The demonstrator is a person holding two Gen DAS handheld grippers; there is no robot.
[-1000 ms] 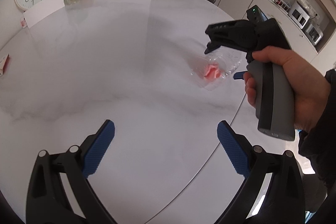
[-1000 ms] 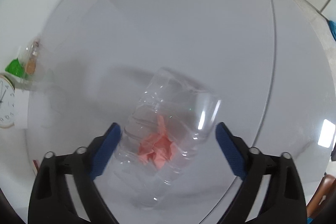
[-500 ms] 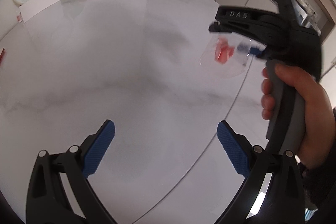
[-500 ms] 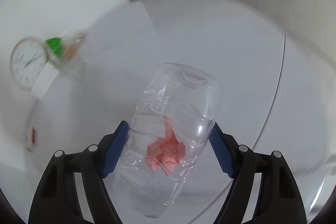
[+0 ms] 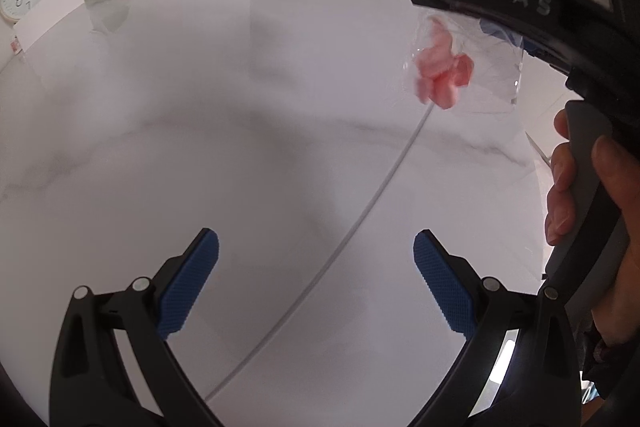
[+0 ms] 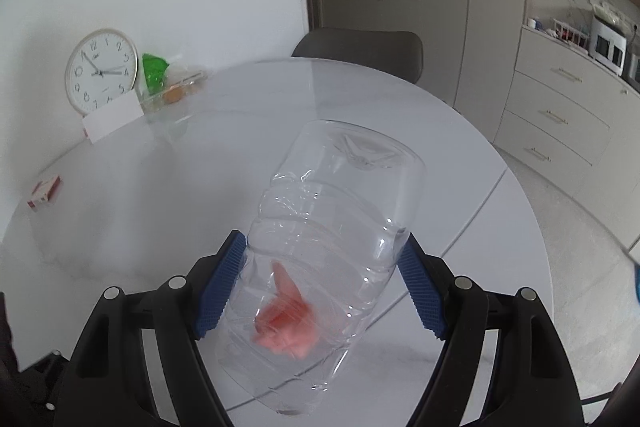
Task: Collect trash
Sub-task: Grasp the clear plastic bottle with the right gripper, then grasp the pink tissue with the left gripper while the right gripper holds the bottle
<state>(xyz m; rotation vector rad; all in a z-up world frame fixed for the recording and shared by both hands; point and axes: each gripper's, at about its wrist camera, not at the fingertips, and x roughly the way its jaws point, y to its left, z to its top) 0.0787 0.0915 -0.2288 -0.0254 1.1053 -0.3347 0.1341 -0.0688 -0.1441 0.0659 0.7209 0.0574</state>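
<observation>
My right gripper (image 6: pixel 320 283) is shut on a clear crushed plastic bottle (image 6: pixel 336 227) with pink crumpled paper (image 6: pixel 286 327) inside, held above the white round table (image 6: pixel 168 195). The bottle's base points away from me. In the left wrist view the bottle (image 5: pixel 476 67) and its pink paper (image 5: pixel 440 71) hang under the right gripper's black body at the upper right, clear of the table (image 5: pixel 200 107). My left gripper (image 5: pixel 316 279) is open and empty above the table's near edge.
At the table's far side stand a wall clock (image 6: pixel 102 71), a white card (image 6: pixel 112 123), and a clear box with green wrapping and an orange item (image 6: pixel 168 83). A small red-and-white pack (image 6: pixel 45 193) lies at the left. A grey chair (image 6: pixel 360 51) stands behind, cabinets at the right.
My right gripper closed on the bottle and lifted it off the table, tilting up. My left gripper stayed open and barely moved.
</observation>
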